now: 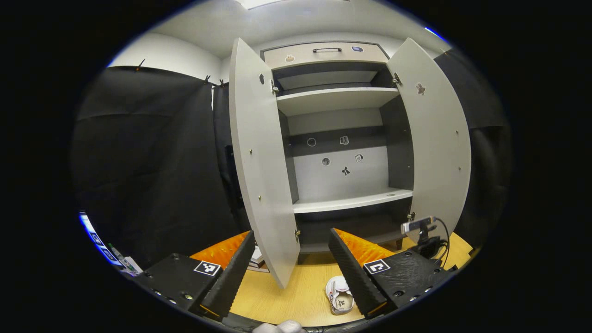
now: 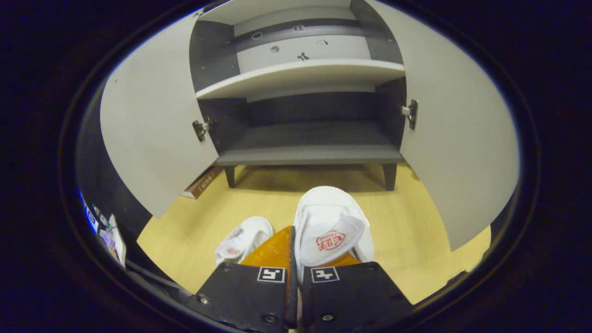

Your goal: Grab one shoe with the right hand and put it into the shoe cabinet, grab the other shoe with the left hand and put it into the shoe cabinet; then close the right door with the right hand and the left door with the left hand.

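Shoe cabinet (image 2: 305,152) shelves bare, right gripper (image 2: 293,259) seemingly pinching a white shoe (image 2: 330,226), left gripper (image 1: 291,259) spread.

The shoe cabinet (image 1: 337,99) looks like smooth, matt laminated board, pale on doors and shelves, dark inside, with small metal hinges (image 2: 200,128). Both shoes (image 2: 330,229) appear white cloth with rubbery toes. The floor (image 2: 411,231) is satin, wood-look yellow laminate.

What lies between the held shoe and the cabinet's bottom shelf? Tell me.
Only bare wooden floor, in the right gripper view. The right gripper grips the shoe; the bottom shelf stands beyond it.
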Demonstrator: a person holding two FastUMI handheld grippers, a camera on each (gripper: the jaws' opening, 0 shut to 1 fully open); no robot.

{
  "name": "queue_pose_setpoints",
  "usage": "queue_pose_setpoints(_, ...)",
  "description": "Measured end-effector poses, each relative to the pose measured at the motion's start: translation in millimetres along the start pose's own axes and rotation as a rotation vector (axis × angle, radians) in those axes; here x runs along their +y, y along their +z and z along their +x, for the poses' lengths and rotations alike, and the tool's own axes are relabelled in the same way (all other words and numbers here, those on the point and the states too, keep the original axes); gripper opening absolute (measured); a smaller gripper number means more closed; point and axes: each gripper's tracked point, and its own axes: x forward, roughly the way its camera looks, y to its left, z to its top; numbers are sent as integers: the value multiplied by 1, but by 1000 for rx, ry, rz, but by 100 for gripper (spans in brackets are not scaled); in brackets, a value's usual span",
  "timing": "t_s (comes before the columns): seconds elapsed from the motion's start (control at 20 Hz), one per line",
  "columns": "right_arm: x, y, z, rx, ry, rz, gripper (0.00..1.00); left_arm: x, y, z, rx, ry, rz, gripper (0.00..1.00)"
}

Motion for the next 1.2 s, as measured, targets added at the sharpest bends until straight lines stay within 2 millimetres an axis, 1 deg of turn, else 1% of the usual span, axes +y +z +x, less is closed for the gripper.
queue_pose_setpoints(0.15,9,62,-28,-98,-12,-19,7,0,-4,-6,-10,-23,11,96)
queue_pose_setpoints(0.3,24,124,-50,-192,-18,-22,7,-2,-15,-15,-9,-55,-3,96)
queue_pose_setpoints(0.4,29,163,-63,-247,-29,-41,8,-2,-18,-20,-9,-65,-15,96)
queue_pose_setpoints(0.45,32,182,-68,-274,-32,-46,8,0,-20,-21,-7,-60,-15,100)
queue_pose_setpoints(0.5,32,191,-73,-298,-32,-53,8,2,-20,-21,-7,-56,-19,96)
queue_pose_setpoints(0.6,29,224,-68,-334,-33,-57,8,6,-19,-20,-12,-36,-25,96)
queue_pose_setpoints(0.65,29,228,-63,-351,-34,-60,7,9,-17,-19,-11,-18,-27,96)
queue_pose_setpoints(0.7,29,237,-61,-363,-34,-63,7,12,-17,-18,-6,0,-31,96)
queue_pose_setpoints(0.8,28,267,-50,-392,-41,-70,7,18,-14,-18,-7,36,-51,96)
queue_pose_setpoints(0.9,25,289,-36,-411,-56,-80,7,26,-12,-16,-5,83,-54,96)
queue_pose_setpoints(0.95,23,298,-29,-419,-59,-83,7,30,-12,-17,-4,108,-54,96)
queue_pose_setpoints(1.0,21,306,-22,-417,-64,-87,5,33,-12,-17,-1,132,-58,96)
queue_pose_setpoints(1.05,20,312,-14,-412,-69,-87,7,35,-14,-19,7,150,-64,96)
queue_pose_setpoints(1.2,18,324,5,-388,-73,-72,7,42,-16,-17,25,206,-67,96)
